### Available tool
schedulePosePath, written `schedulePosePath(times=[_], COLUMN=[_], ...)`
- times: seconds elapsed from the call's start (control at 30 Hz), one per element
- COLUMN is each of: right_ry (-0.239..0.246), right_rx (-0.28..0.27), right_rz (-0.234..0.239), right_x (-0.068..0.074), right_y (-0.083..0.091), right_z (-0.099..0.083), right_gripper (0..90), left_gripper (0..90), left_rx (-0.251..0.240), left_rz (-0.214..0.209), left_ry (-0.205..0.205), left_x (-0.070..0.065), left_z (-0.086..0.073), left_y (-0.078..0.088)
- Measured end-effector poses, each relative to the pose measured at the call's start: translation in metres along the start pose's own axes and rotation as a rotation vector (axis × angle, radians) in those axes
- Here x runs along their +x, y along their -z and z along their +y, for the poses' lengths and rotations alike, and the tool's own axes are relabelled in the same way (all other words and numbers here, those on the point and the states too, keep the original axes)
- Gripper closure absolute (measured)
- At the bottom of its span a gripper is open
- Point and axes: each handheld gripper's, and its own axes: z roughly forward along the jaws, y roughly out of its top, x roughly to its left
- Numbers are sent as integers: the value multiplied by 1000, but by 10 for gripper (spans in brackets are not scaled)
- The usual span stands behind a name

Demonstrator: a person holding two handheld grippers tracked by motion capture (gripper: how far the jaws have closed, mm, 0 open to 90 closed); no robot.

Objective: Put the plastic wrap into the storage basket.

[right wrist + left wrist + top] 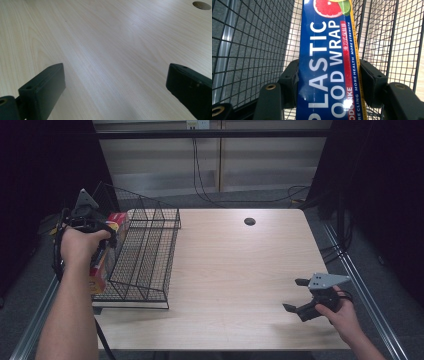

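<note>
The left gripper [329,77] has its jaws pinching the plastic wrap box [329,62] across its narrow sides, inside the wire basket [145,255] — likely light, stiff, glossy cardboard, so slippery; a mid-length hold suits. Right gripper [299,295], well right of the basket, jaws spread.

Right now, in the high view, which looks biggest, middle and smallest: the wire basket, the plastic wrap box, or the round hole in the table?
1. Wire basket, biggest.
2. Plastic wrap box, partly hidden behind the left hand, so its full size is unsure.
3. Round hole, smallest.
</note>
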Motion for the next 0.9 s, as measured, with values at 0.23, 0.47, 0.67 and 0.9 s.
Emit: schedulePosePath(times=[0.23,0.47,0.67,0.9], right_ry=[-5,-8,-6,-8], right_rx=[1,-6,-8,-9], right_rz=[-3,-9,-3,-9], right_x=[-1,-2,-2,-3], right_y=[2,3,4,5], right_z=[0,0,0,-1], right_gripper=[19,19,19,19], left_gripper=[374,333,307,276], left_rx=[-49,-79,-113,-148], left_rz=[-8,-53,-117,-189], left_ry=[9,-44,-94,-123], left_x=[3,-16,-37,-56], left_z=[3,5,6,6], left_y=[9,19,24,28])
